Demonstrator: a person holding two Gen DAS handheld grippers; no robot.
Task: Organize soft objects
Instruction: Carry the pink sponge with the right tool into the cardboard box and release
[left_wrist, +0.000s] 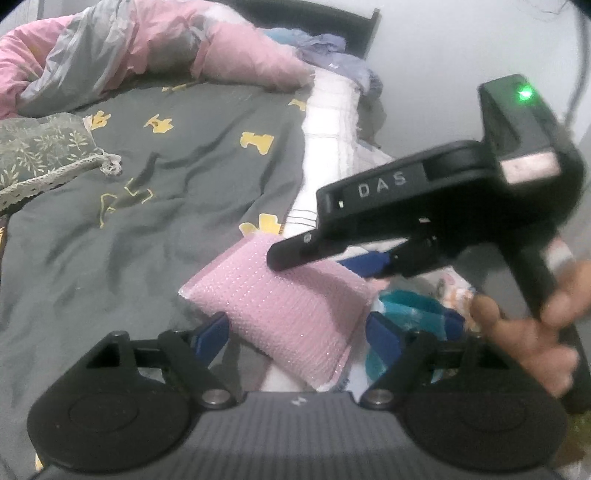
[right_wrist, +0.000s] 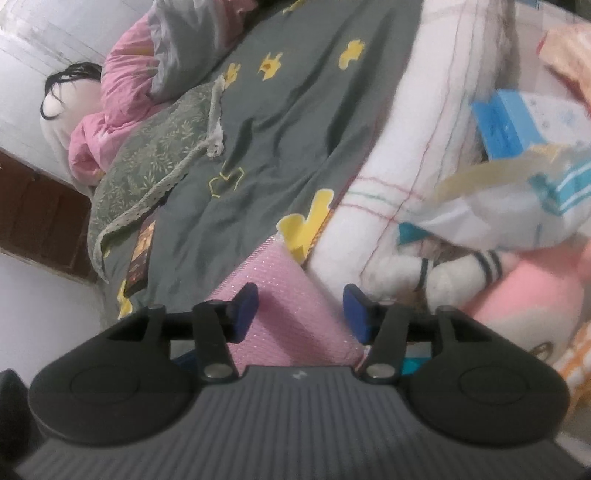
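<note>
A pink bubble-textured padded pouch (left_wrist: 288, 306) lies at the edge of the bed, partly over the grey cover. My left gripper (left_wrist: 297, 334) is open, its blue pads on either side of the pouch without pressing it. My right gripper (left_wrist: 319, 266), held by a hand (left_wrist: 535, 332), reaches in from the right just above the pouch's top. In the right wrist view the pouch (right_wrist: 291, 314) sits between the pads of the right gripper (right_wrist: 301, 314), which stand apart from it, open. Beside it lie a white plush with striped legs (right_wrist: 454, 269) and a pink plush (right_wrist: 517, 306).
The grey bed cover (left_wrist: 147, 221) with yellow figures fills the left. A green leaf-print cushion (left_wrist: 40, 151) and a pink-and-grey quilt (left_wrist: 147, 48) lie at the far side. A white checked blanket (left_wrist: 332, 122) runs along the bed's edge. A blue box (right_wrist: 506, 125) sits among packets.
</note>
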